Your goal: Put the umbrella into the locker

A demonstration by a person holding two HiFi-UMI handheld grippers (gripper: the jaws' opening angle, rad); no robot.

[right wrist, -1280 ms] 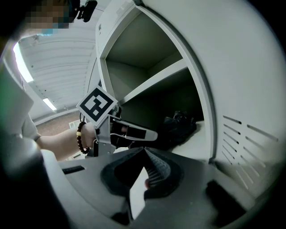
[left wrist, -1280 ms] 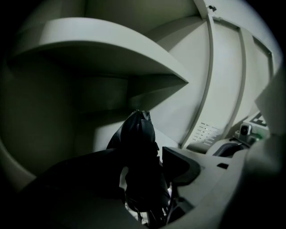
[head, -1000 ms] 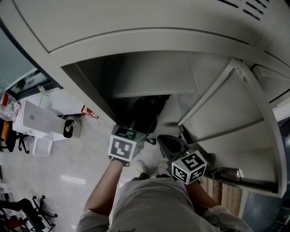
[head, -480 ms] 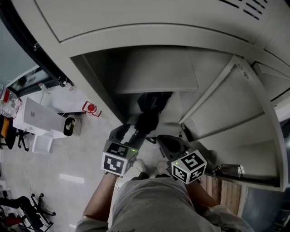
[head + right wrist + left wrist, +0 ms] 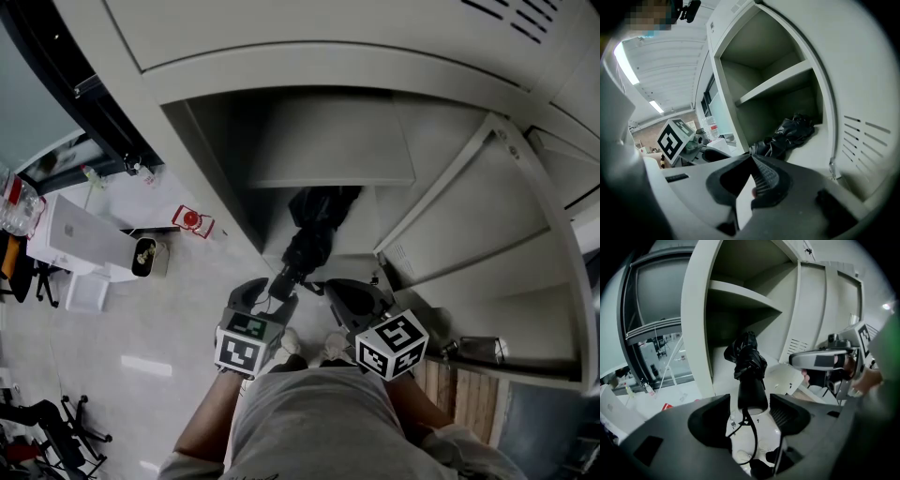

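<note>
No word, brand or number can be read anywhere. The only signs are coded patterns. A black-and-white square marker (image 5: 238, 353) sits on the cube of the left gripper (image 5: 269, 292), and 2 faces with similar squares show on the cube (image 5: 392, 345) of the right gripper (image 5: 345, 298). A red-and-white sign (image 5: 190, 221) shows low down beside the locker (image 5: 211, 178). It bears a round symbol, but its print is too small to make out.
</note>
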